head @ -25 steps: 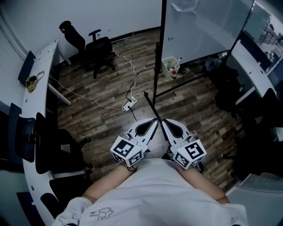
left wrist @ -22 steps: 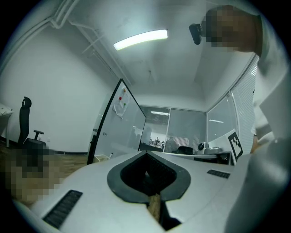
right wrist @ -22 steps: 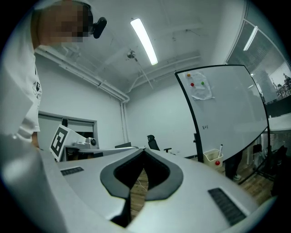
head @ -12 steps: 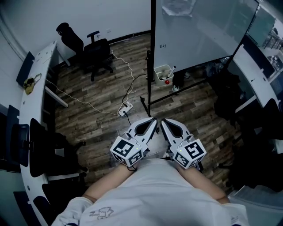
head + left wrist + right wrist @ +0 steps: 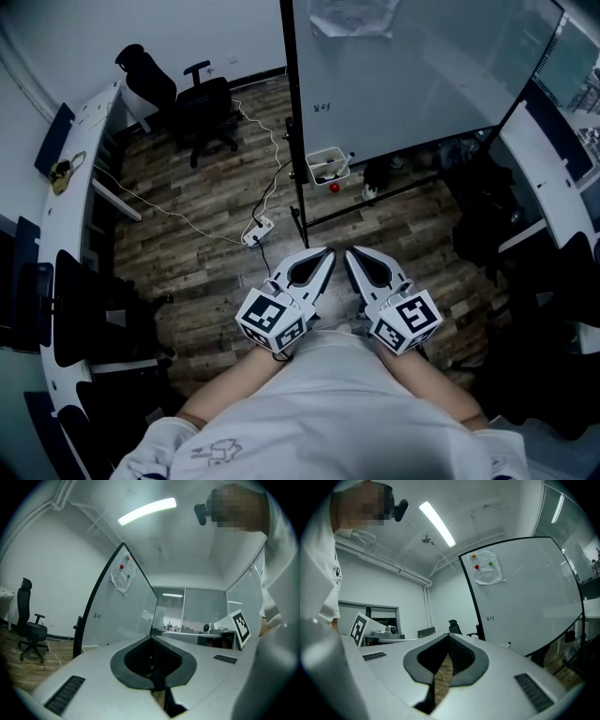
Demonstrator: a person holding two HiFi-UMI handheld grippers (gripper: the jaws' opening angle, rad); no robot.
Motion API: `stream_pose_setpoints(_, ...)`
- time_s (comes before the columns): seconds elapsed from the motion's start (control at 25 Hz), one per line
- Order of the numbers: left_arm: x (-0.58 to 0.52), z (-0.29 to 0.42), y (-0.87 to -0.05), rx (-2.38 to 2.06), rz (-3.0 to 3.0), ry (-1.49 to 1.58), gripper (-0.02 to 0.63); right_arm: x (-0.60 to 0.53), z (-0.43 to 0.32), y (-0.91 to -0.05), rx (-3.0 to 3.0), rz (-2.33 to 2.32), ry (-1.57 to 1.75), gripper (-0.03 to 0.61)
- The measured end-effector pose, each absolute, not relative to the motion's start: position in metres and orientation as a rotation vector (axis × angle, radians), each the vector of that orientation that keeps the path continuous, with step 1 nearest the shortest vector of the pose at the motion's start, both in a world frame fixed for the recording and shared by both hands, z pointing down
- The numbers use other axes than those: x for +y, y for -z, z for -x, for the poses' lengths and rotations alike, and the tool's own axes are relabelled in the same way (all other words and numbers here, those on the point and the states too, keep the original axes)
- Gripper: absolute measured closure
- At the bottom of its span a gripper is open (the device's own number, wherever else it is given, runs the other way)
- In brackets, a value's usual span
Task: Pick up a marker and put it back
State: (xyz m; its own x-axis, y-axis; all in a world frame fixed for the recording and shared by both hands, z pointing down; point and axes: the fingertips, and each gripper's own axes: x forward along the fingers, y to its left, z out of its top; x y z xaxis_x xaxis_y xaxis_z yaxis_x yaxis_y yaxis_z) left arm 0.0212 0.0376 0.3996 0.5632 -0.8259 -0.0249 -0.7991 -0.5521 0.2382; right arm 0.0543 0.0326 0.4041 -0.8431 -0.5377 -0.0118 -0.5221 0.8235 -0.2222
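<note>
in the head view you hold the white left gripper and the white right gripper close to your body. the dark markers sit well apart in a small white basket under the large whiteboard. in the left gripper view the fingers are together and empty. in the right gripper view it is the same.

We saw the left gripper with its jaws closed tip to tip and nothing between them, its pale body filling the lower part of the view. Beyond it to the left stood a dark-framed whiteboard with a sheet of paper held near its top by coloured magnets, and farther left a black office chair on the wooden floor. A lit ceiling light ran overhead, and a glass partition stood at the back.
</note>
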Motion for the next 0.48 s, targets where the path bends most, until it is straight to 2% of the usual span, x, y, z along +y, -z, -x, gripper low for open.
stream_pose_setpoints(0.48, -0.011, -0.048, -0.41, -1.305, -2.574, 0.164, 0.609, -0.006, -0.085, -0.416, 2.896, 0.894, 0.4, 0.572)
